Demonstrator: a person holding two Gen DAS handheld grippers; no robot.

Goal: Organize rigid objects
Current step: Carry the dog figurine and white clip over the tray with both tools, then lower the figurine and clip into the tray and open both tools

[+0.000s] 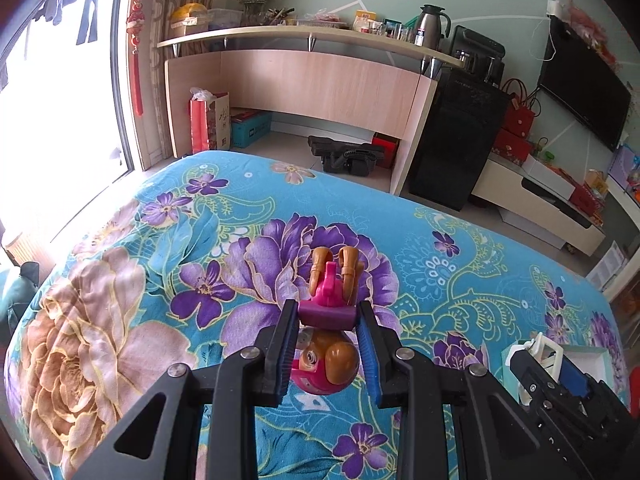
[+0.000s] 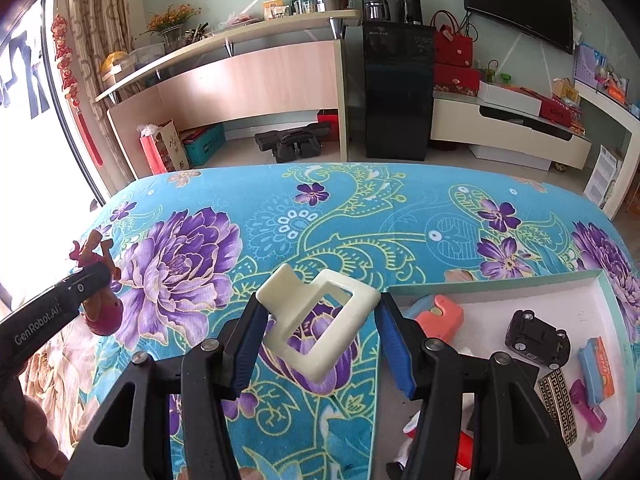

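Left wrist view: toy dog figure (image 1: 326, 320), pink and brown, hangs upside down between the fingers of the left gripper (image 1: 326, 332). Fingers closed on its purple mid-section; head below, paws above. Lower head partly hidden behind the left finger. The toy is clear of the floral bedspread (image 1: 120, 280) beneath it.

Right wrist view: white plastic frame (image 2: 320, 316), angular with two open windows, clamped between the blue pads of the right gripper (image 2: 318, 328). Fingers closed on it at about half spread, one pad on each side edge. Frame is tilted and off the bedspread; the purple flower print shows through its openings.

Right of that gripper, a shallow white tray (image 2: 500, 280) with a teal rim lies on the bed. Inside: a black toy car (image 2: 536, 338), a pink and blue block (image 2: 440, 312) at the near-left corner, a blue and orange piece (image 2: 596, 368), a black-and-gold patterned strip (image 2: 558, 404), a small magenta piece (image 2: 584, 404). The tray's near edge and some red and white items there are hidden behind the gripper body; cannot identify them.

Same view, far left: the left gripper enters with the toy dog, only legs and head visible.

Left wrist view, lower right: right gripper and frame partly cut off by the frame edge.

Background: wooden desk (image 1: 320, 80), black cabinet (image 1: 452, 140), wall television (image 1: 584, 108).
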